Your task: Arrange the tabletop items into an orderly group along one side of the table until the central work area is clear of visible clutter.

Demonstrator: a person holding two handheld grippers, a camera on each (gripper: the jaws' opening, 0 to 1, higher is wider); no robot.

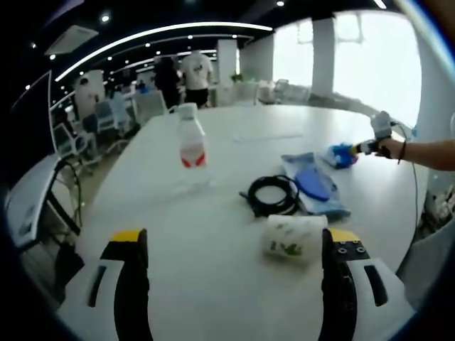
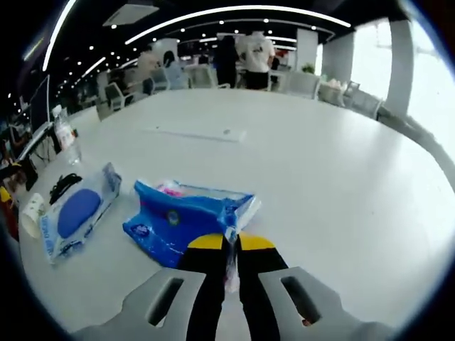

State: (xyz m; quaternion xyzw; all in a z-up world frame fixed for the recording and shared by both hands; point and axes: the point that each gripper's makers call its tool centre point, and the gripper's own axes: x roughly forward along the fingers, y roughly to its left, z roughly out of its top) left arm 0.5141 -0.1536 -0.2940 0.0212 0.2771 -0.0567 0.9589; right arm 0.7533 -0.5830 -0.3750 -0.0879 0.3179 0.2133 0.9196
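— What is the right gripper (image 2: pixel 232 244) doing?

— Its yellow-tipped fingers (image 2: pixel 206 242) are pressed together on the clear edge of a blue plastic packet (image 2: pixel 178 220), which lies on the white tabletop (image 2: pixel 320 177) just ahead of them. In the left gripper view the same gripper (image 1: pixel 355 149) shows far off at the right, with a person's hand (image 1: pixel 387 145) behind it and the blue packet (image 1: pixel 340 155) at its tip.

— And the left gripper (image 1: pixel 236 238)?

— Its fingers (image 1: pixel 128 238) stand wide apart and hold nothing. A white roll with green print (image 1: pixel 293 238) lies on its side between them, close to the right finger; whether it touches cannot be told.

— Where are the other items?

— In the left gripper view, a coil of black cable (image 1: pixel 274 195) lies beyond the roll, with a flat clear pouch holding a blue oval object (image 1: pixel 313 183) just beside it on the right. A clear bottle with a red and white label (image 1: pixel 190 142) stands upright farther back to the left, apart from the rest. In the right gripper view the pouch (image 2: pixel 77 212) lies to the left of the blue packet, near it but apart, with the cable (image 2: pixel 64 183), bottle (image 2: pixel 65 133) and roll (image 2: pixel 32 213) beyond it toward the edge.

— Anything around the tabletop?

— Office chairs (image 1: pixel 106 117) and several people standing (image 1: pixel 195 74) in the background.
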